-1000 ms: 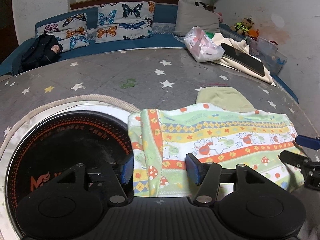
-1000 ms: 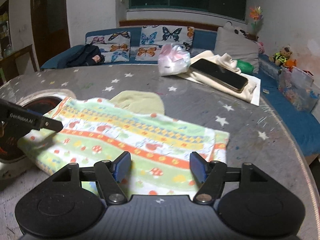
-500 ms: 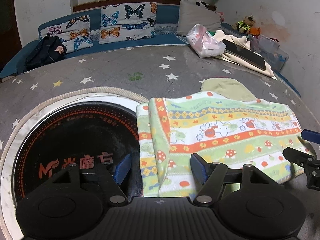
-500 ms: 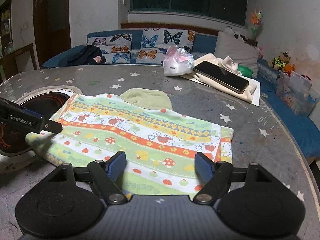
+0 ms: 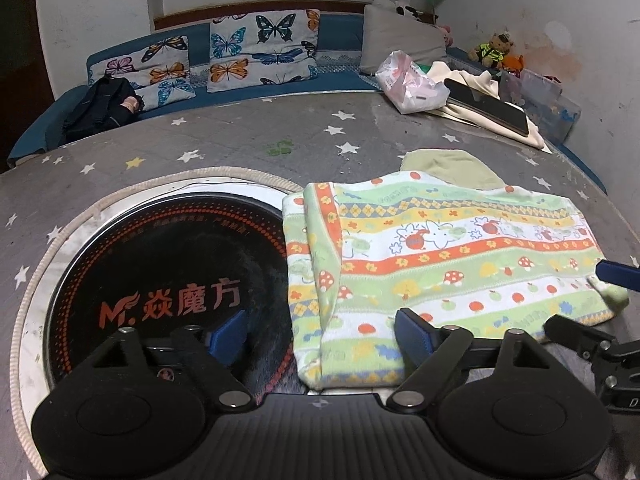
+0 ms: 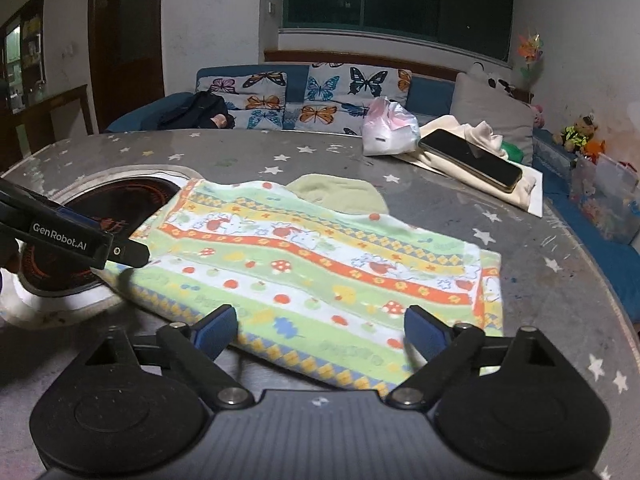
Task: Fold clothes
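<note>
Left gripper [image 5: 320,334] and right gripper [image 6: 320,330] have just spread, empty, over the folded garment [image 5: 436,256]; next fold needs fresh grips.

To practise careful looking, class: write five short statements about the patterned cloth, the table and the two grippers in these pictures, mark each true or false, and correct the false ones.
1. The patterned cloth lies folded flat on the star-print table. True.
2. The left gripper is clamped on the cloth. False: its jaws have just been opening, and they stand apart and grip nothing.
3. One end of the cloth overlaps the round black cooktop. True.
4. The phone lies on the patterned cloth. False: it lies on a cream cloth at the table's far side.
5. The right gripper holds a plain green cloth. False: it is open and empty.
</note>
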A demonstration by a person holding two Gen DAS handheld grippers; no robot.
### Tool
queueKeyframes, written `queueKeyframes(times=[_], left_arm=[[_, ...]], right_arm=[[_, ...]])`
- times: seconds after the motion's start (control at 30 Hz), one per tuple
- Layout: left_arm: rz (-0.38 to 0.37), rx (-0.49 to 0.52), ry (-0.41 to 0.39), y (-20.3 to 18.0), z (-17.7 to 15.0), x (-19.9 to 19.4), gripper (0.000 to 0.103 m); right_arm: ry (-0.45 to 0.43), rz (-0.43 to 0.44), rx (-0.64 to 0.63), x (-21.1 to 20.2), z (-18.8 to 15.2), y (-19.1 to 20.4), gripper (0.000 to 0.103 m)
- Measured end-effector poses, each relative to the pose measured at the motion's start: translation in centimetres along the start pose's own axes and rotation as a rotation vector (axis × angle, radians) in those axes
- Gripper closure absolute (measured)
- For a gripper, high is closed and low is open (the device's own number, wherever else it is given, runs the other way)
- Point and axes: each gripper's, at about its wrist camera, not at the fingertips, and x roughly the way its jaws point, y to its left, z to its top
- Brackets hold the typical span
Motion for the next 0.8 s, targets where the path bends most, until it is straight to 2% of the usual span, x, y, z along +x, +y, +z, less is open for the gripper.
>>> queueKeyframes(times=[0.07,0.33,0.53,0.8], left_arm=[[-0.004,-0.003,-0.004,0.0,-0.3,-0.4,0.013],[-0.024,-0.019,0.003,-0.3,-1.5,-1.9,0.007],[-0.030,-0.031,-0.001,-0.3,-2.1,-2.8,0.001],[-0.033,-0.025,0.019,-0.7,-3.0,-3.5,0.000]], right_arm=[[0.005,0.013,-0.001,-0.1,-0.2,0.4,0.008],[0.010,0.021,0.022,-0.7,-1.5,1.1,0.000],[0.019,0.014,0.037,-1.2,-2.3,1.2,0.000],[0.042,0.001,0.076,-1.2,-3.3,0.6,0.000]])
